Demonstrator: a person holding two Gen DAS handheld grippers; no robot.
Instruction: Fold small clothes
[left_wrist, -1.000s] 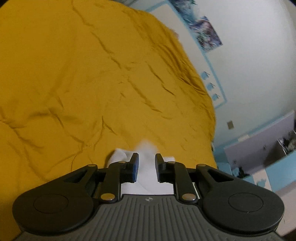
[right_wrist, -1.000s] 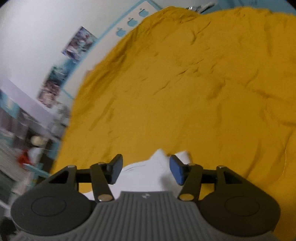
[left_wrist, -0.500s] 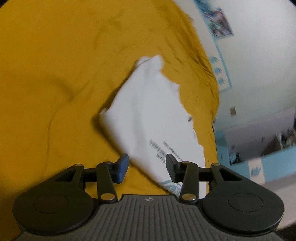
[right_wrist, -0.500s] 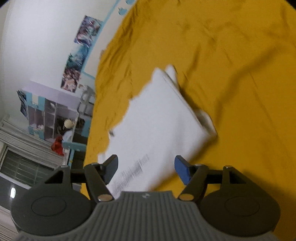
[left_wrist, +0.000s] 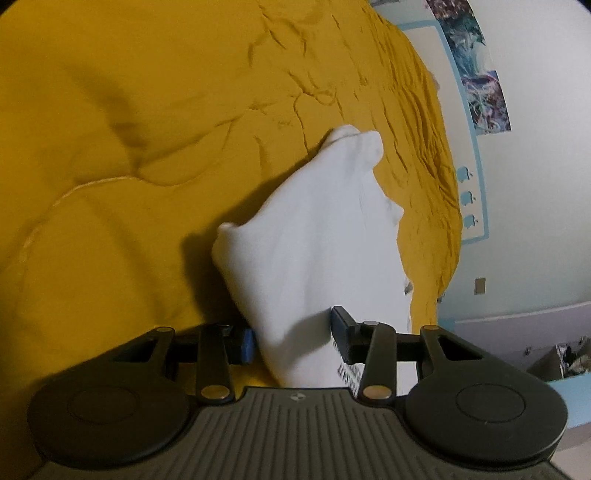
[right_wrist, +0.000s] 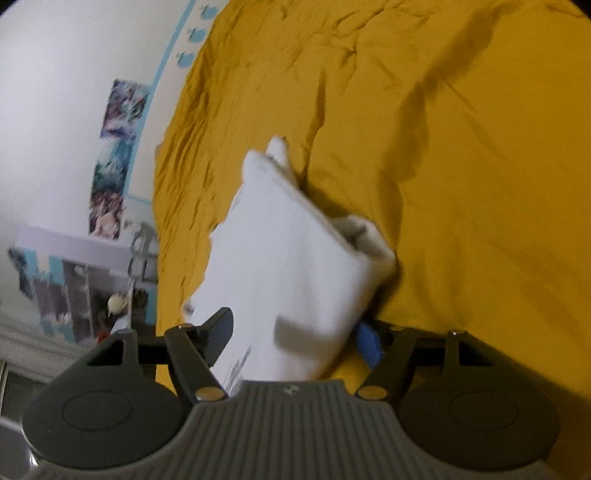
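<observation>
A small white garment (left_wrist: 317, 236) with dark printed text near its near edge lies folded on the yellow bedspread (left_wrist: 147, 129). My left gripper (left_wrist: 293, 341) is open, its fingers straddling the garment's near corner. In the right wrist view the same garment (right_wrist: 284, 266) lies between the open fingers of my right gripper (right_wrist: 295, 339). One finger of each gripper is partly hidden behind the cloth. I cannot tell whether the pads touch the cloth.
The bedspread (right_wrist: 443, 147) is wrinkled and fills most of both views. A white wall with posters (left_wrist: 484, 92) runs along the bed's far side. Shelves with clutter (right_wrist: 77, 291) stand beyond the bed's edge.
Both grippers have opened wider. One second ago the garment was only a small bunch at the fingers; now it lies spread out flat on the bed, and both views have tilted down toward it.
</observation>
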